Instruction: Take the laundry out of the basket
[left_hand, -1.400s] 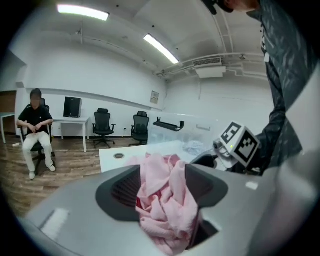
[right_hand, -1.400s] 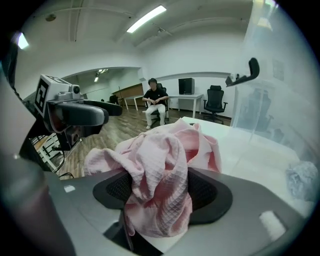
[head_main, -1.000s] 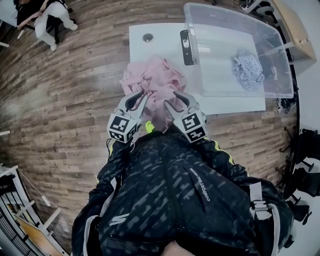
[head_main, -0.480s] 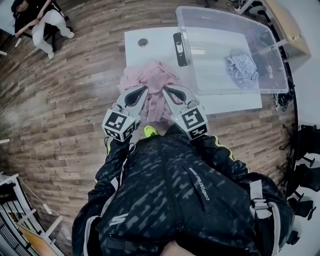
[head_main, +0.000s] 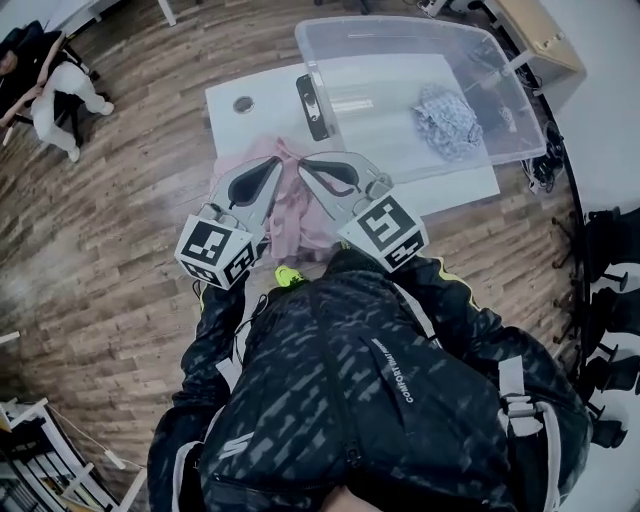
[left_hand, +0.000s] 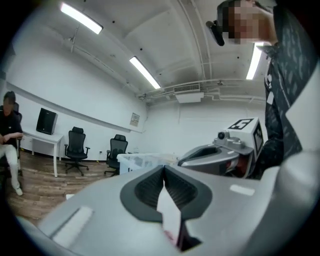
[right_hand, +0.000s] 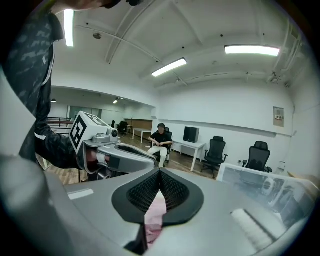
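The pink garment (head_main: 292, 208) hangs at the center of the head view, over the near edge of the white table (head_main: 225, 125). The left gripper (head_main: 279, 165) and right gripper (head_main: 305, 163) both pinch its cloth, jaws clamped. Upper right, the clear basket (head_main: 330, 45) holds 1 patterned cloth (head_main: 447, 120).

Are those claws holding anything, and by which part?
Yes, a pink garment: the left gripper and the right gripper each pinch a fold at its top; the rest hangs below.
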